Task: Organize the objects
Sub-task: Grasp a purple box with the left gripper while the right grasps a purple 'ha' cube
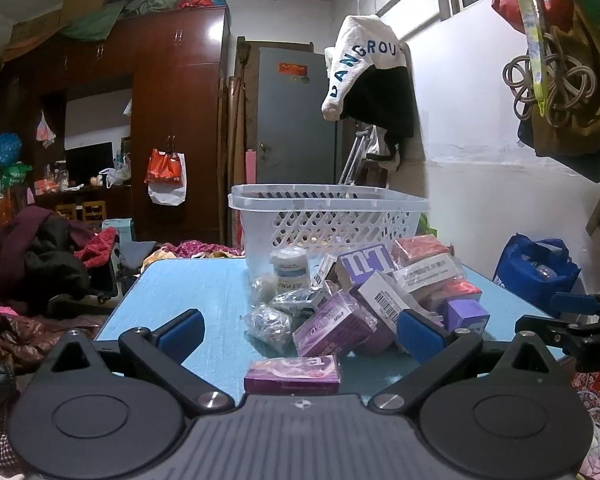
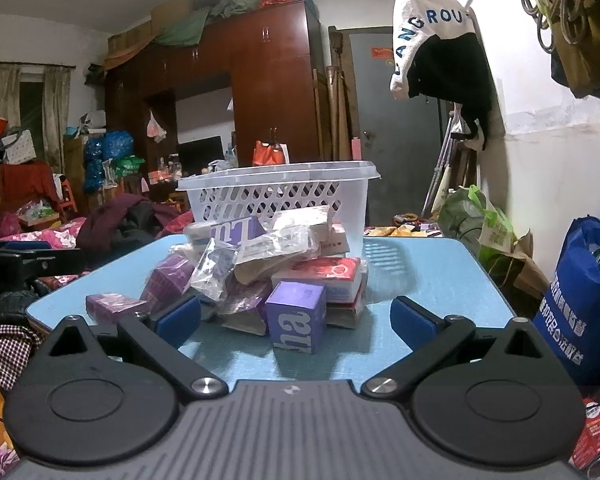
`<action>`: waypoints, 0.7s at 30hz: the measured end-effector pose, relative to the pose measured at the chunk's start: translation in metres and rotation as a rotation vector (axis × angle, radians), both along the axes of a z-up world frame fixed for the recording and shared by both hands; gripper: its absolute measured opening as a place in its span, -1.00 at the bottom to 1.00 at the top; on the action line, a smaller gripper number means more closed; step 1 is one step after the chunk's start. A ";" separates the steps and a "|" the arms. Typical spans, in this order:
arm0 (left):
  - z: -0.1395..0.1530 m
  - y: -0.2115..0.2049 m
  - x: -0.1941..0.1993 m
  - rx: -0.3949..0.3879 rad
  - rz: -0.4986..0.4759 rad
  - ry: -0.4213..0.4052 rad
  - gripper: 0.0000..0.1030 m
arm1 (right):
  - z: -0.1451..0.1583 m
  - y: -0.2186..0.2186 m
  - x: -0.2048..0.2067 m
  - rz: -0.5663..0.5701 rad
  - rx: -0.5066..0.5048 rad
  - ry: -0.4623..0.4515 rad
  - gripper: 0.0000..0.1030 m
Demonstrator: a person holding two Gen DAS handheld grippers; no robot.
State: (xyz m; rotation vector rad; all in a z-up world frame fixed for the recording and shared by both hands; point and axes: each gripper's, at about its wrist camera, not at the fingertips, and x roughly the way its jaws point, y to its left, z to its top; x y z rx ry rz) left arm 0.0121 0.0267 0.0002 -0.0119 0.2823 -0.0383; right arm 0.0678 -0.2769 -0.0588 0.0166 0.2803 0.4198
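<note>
Both hand-held grippers, left (image 1: 300, 330) and right (image 2: 296, 316), wide open, empty. Flat purple cardboard box (image 1: 293, 374) at counter (image 1: 204, 292) near edge; best straddle squarely, then white perforated plastic basket (image 1: 328, 216).

I see a white lattice basket (image 1: 328, 216) standing upright at the far side of my blue table (image 1: 204, 292), and nothing inside it can be made out. A heap of small boxes and crinkly packets (image 1: 364, 292) lies just in front of it, touching its wall. A white round jar (image 1: 289, 268) stands at the heap's left edge. A flat purple box (image 1: 293, 375) lies apart, nearest my left camera. From the right camera, a purple cube box (image 2: 296, 318) lettered "ha" stands at the heap's near edge, beside stacked red boxes (image 2: 320, 276); a clear packet (image 2: 216, 266) leans on top.
</note>
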 end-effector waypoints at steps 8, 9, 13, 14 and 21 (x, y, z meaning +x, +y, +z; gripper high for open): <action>-0.005 0.001 -0.005 0.027 0.008 -0.040 1.00 | 0.000 -0.001 -0.001 -0.023 0.012 -0.023 1.00; -0.009 0.004 -0.006 0.037 0.020 -0.044 1.00 | -0.001 -0.001 0.001 -0.023 0.015 -0.020 1.00; -0.024 0.019 -0.007 0.071 0.052 -0.036 0.99 | -0.011 -0.001 0.009 -0.002 0.031 0.035 1.00; -0.028 0.023 -0.006 0.065 0.050 -0.031 0.98 | -0.014 0.000 0.013 0.006 0.034 0.053 1.00; -0.044 0.017 0.009 0.032 -0.044 -0.021 0.96 | -0.031 0.006 0.034 -0.024 0.014 0.059 1.00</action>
